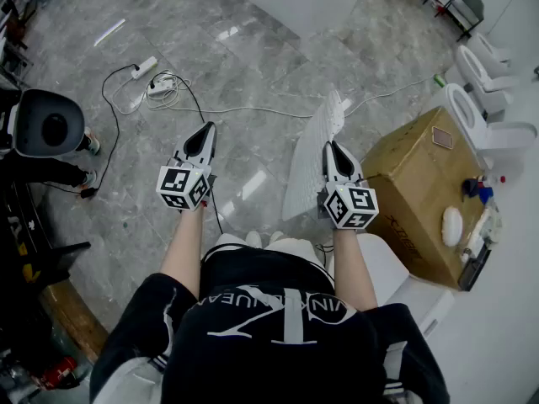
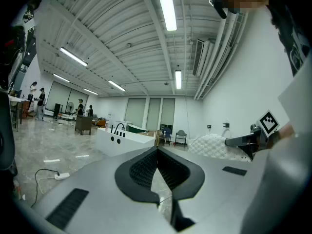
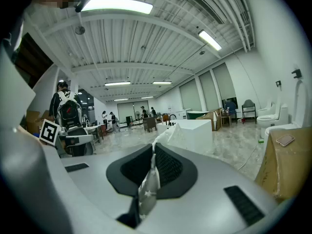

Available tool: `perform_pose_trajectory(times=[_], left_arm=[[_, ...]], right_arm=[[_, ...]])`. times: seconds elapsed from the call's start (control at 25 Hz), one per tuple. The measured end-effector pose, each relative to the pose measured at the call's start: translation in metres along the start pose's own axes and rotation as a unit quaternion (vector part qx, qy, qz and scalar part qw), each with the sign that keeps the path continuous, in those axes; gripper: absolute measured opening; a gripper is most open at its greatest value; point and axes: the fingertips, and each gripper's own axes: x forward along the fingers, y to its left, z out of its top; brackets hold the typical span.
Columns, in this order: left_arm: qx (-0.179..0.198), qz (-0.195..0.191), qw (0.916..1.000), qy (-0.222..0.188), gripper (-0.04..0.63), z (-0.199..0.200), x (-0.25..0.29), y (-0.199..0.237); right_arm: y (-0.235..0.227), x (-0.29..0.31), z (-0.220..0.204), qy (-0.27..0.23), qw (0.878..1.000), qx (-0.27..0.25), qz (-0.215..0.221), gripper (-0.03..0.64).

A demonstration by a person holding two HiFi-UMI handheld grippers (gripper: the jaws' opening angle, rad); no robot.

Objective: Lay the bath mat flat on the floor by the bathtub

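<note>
Now, right claw (image 1: 331, 146) tight on bath mat (image 1: 308, 158); left claw (image 1: 210, 129) closed, empty.

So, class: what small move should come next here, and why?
Probably swing the left gripper across to the mat and open it at a free edge. Only the right gripper pinches the mat, which hangs narrow, not spread; the left is shut and empty.

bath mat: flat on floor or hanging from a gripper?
Hanging, not flat: right gripper is shut on bath mat edge; it droops toward the floor.
</note>
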Motion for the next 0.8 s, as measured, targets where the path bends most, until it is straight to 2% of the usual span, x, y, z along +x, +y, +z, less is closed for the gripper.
perform_pose_trajectory(times=[0.4, 0.8], left_arm=[[0.003, -0.018, 0.9998, 0.006, 0.015, 0.002, 0.028, -0.002], [0.006, -0.013, 0.9998, 0.017, 0.015, 0.001, 0.117, 0.018]], right_arm=[[-0.048, 0.012, 0.017, -0.015, 0.999, 0.001, -0.045, 0.035], [-0.110, 0.076, 0.020, -0.011, 0.998, 0.032, -0.052, 0.035]])
